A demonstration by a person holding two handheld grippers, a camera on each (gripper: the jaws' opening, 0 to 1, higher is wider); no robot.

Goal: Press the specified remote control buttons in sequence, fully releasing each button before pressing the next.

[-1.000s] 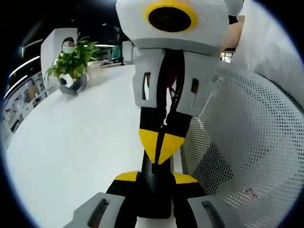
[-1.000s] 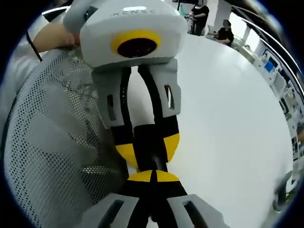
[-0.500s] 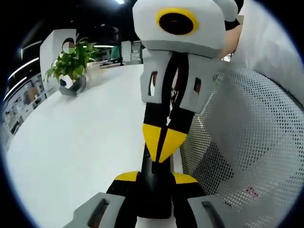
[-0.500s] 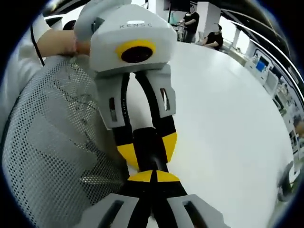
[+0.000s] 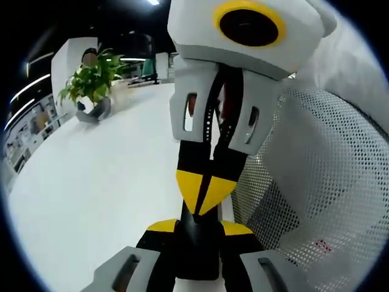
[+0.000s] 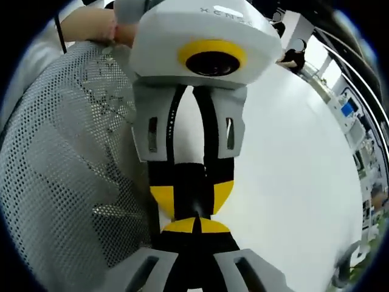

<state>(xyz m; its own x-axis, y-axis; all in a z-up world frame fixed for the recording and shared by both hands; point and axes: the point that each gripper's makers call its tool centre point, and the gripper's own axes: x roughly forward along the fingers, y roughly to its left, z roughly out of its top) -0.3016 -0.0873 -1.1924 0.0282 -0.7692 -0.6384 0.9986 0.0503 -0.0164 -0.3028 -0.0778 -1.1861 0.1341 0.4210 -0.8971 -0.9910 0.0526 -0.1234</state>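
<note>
Left gripper view: my left gripper (image 5: 199,228) has its yellow-tipped jaws clamped on the sides of a slim black remote control (image 5: 197,255), which juts forward between them. Coming at it from the far end is the right gripper (image 5: 205,193), its two yellow tips pinched together into one point that sits at the remote's end. I cannot tell whether it is pressing or just touching, and no buttons are readable from here. Beyond lies the wide white tabletop (image 5: 103,182), with a green potted plant in a grey pot (image 5: 91,88) well away at its far edge. A white mesh chair back (image 5: 322,188) stands just beside both tools.

Right gripper view: my own jaws are closed with nothing between them, their tips (image 6: 194,225) meeting the remote's black end (image 6: 193,182), which the left gripper's jaws (image 6: 193,199) flank on both sides. The mesh chair back (image 6: 61,170) crowds that flank. A person's hand (image 6: 103,27) holds the left tool, and seated people (image 6: 298,58) are far across the table (image 6: 292,182).

My worry is aim. With the keys hidden, the blunt closed point could land on the wrong button or bridge two. Pushing along the remote's length could also slide it back through the left jaws, and the chair mesh could snag either tool.
</note>
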